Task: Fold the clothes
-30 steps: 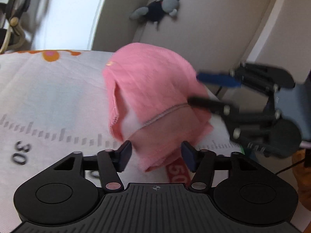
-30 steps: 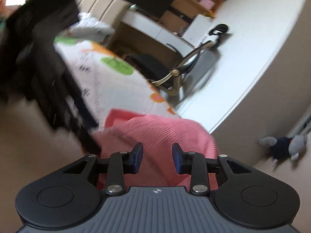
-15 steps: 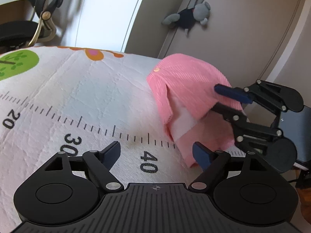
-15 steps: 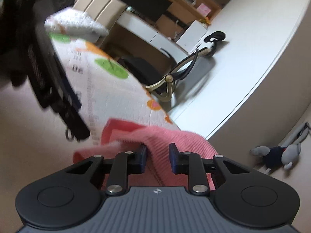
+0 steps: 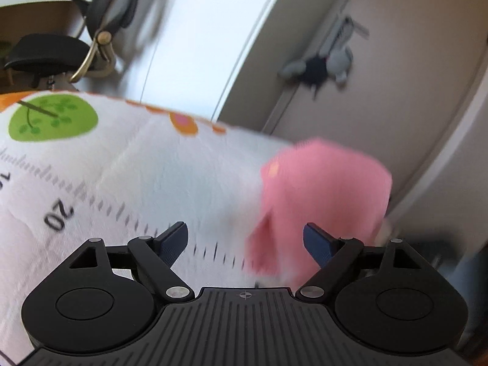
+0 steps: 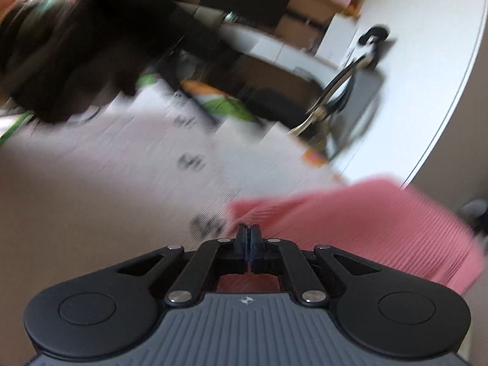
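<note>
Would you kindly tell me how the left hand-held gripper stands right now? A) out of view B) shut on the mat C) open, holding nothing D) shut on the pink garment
C: the left hand-held gripper has its fingers spread wide with only the mat between them, the pink garment lying beyond.

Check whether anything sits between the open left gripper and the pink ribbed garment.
Nothing visible does. The left gripper is open, and only bare printed mat lies before the pink ribbed garment, just ahead-right of its fingertips.
</note>
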